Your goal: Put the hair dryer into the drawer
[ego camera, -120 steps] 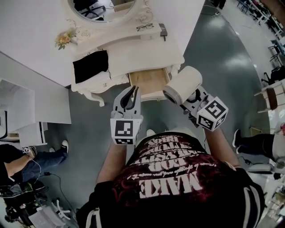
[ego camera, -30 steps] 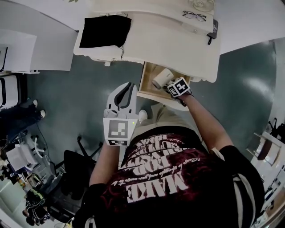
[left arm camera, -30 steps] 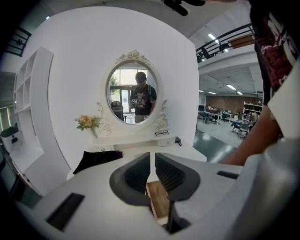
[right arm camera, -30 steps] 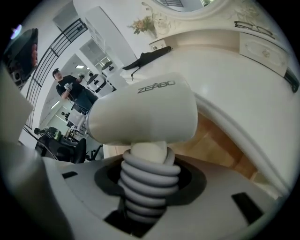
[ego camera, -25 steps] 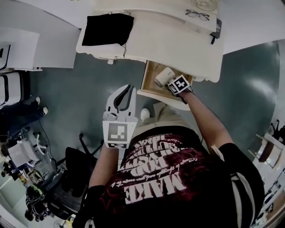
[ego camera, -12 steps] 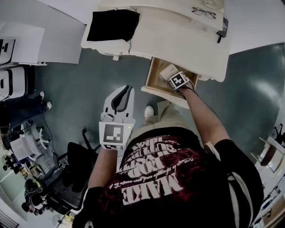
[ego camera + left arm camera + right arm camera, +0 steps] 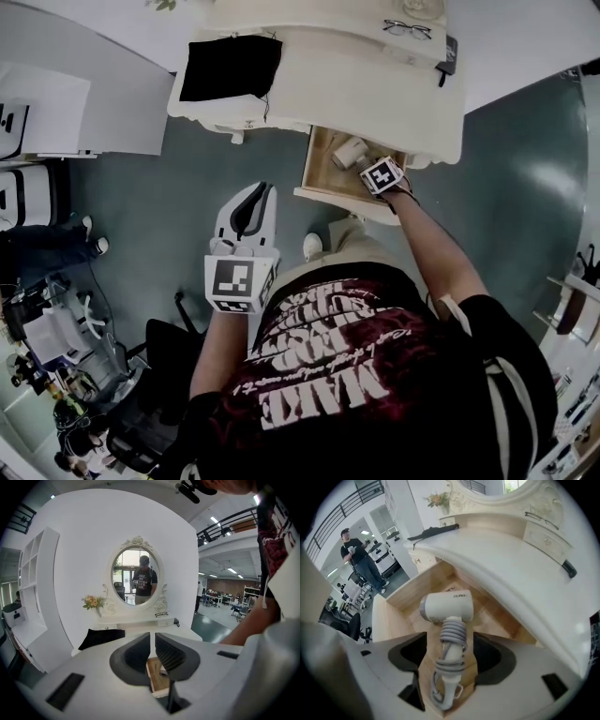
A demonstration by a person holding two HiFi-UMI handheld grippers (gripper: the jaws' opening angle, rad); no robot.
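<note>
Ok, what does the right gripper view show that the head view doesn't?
Right gripper view only: the cord wound round the dryer handle, between the right hand-held gripper's opening jaws, pads clear. Head view only: the left hand-held gripper, over the floor. Both: the dryer lying in the open drawer.

Smooth plastic hair dryer [image 7: 447, 606], pale wood drawer [image 7: 417, 585] — painted white table [image 7: 375, 84], matt black cloth [image 7: 230, 67]
</note>
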